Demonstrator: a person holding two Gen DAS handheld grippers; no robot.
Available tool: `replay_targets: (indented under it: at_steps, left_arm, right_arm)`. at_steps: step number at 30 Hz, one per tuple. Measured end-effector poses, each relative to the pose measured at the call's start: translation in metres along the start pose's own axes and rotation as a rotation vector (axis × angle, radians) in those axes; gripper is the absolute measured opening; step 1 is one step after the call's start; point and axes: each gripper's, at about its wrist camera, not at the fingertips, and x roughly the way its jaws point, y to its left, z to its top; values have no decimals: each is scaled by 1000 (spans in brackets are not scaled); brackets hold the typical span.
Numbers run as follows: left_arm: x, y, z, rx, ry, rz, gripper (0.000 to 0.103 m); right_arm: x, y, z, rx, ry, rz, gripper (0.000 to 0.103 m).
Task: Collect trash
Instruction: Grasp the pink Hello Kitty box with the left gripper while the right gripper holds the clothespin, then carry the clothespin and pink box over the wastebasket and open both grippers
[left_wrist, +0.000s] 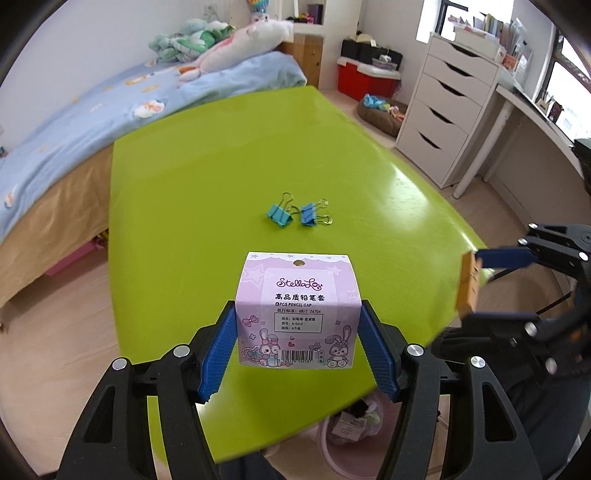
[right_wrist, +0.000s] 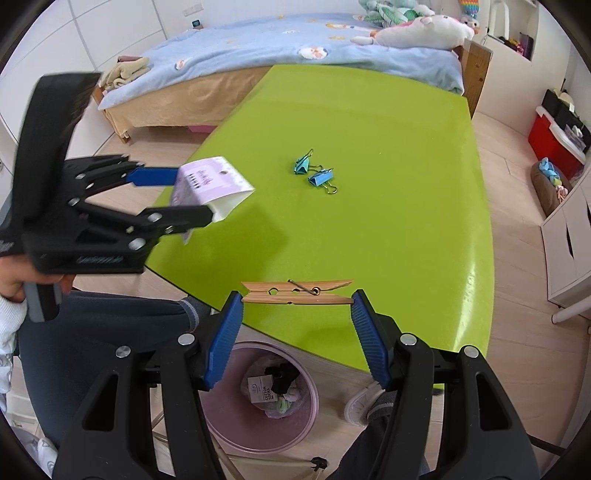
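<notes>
Left wrist view, pink card box (left_wrist: 298, 314) clamped in left claw (left_wrist: 298, 332), clothespin (right_wrist: 297, 291) in right claw (right_wrist: 297, 317)

Pink round plastic trash bin (left_wrist: 334, 439) half hidden under the green desk (left_wrist: 177, 206); small print on the purple cardboard pencil-cap package (left_wrist: 299, 314) unreadable.
</notes>
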Motion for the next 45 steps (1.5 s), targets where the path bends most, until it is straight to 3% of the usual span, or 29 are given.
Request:
replay_targets:
  at_steps: [14, 23, 31, 34, 45]
  left_arm:
    - [-72, -43, -59, -13, -118, -35, 63]
    - [-89, -49, -100, -56, -121, -56, 63]
    - [-97, -52, -119, -73, -116, -93, 63]
    - [-95, -55, -119, -61, -107, -99, 63]
    - [-81, -78, -118, 19, -51, -162, 64]
  right_arm:
    - [-59, 17, -56, -15, -93, 22, 60]
    - [-64, 47, -98, -43, -53, 82, 60]
    - [-53, 62, -114, -52, -13, 143, 61]
    - [-52, 57, -115, -23, -15, 151, 87]
    - [-81, 26, -122, 79, -90, 91, 95]
